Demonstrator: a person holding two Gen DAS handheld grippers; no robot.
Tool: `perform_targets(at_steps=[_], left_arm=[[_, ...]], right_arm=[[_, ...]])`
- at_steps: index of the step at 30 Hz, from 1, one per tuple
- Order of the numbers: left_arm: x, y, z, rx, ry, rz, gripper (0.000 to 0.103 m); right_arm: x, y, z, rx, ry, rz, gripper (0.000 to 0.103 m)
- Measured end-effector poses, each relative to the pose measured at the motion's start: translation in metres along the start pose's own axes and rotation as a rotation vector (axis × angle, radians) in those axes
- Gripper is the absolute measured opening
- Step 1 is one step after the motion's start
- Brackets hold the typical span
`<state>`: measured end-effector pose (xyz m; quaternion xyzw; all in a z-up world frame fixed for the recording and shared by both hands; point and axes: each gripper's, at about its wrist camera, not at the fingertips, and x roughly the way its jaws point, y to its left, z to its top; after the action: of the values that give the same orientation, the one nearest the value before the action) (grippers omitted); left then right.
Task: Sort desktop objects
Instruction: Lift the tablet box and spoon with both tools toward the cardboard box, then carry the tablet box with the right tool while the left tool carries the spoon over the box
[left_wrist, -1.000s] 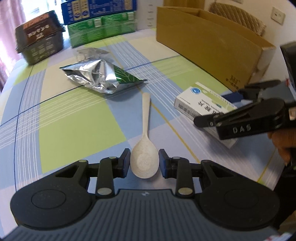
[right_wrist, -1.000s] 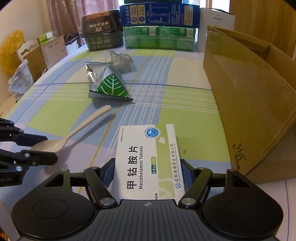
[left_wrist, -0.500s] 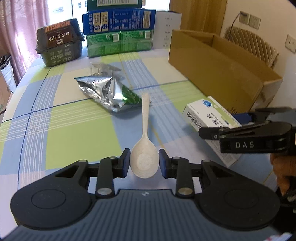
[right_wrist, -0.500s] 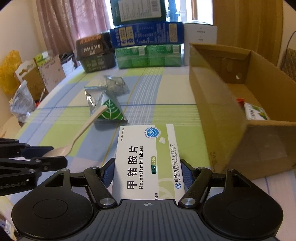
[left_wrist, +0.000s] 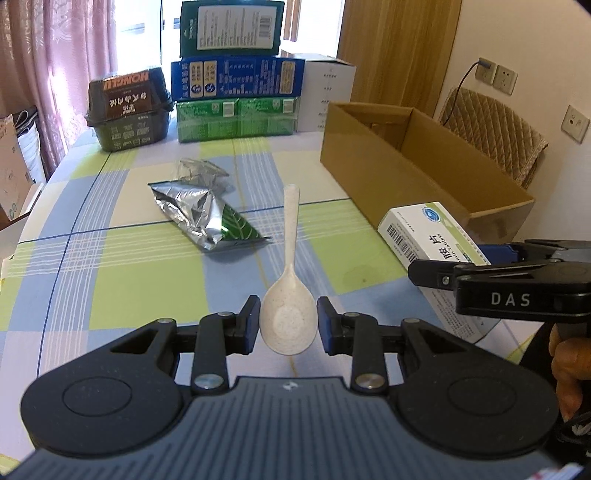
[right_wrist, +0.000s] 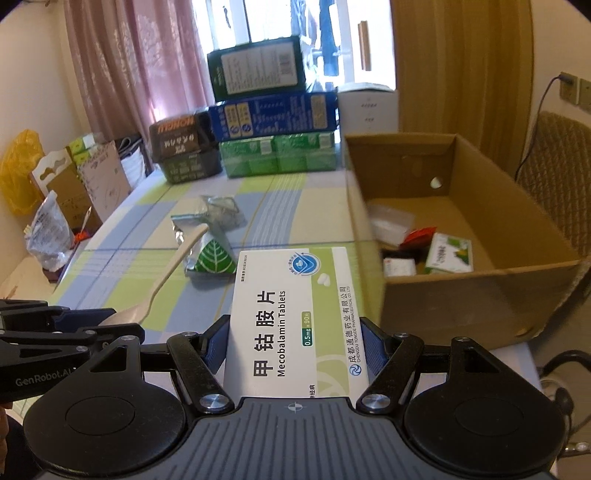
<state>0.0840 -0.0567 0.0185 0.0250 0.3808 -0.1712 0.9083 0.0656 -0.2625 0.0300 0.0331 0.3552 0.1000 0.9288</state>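
A checked tablecloth (left_wrist: 110, 280) is covering the table, with a cardboard box (right_wrist: 476, 280) standing open at its right edge. The left gripper (left_wrist: 289, 323) is clamping a pale spoon (left_wrist: 289, 317) by its bowl, clear of the cloth. The right gripper (right_wrist: 295, 345) is pinching a tablet box (right_wrist: 295, 314) by its sides, in the air beside the cardboard box. This looks like the carrying step; next, both loads need guiding over the box rim before being released.

Cream spoon (left_wrist: 289, 322) and white tablet box (right_wrist: 295, 321) — both held aloft.
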Motion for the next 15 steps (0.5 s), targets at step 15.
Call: perform_targets(at_steps=[15], left_arm=[[-0.014,-0.059,0.025,0.068,-0.041,-0.045,0.027]], right_arm=[[-0.048,-0.045,0.013,0.052,-0.067,-0.059,0.068]])
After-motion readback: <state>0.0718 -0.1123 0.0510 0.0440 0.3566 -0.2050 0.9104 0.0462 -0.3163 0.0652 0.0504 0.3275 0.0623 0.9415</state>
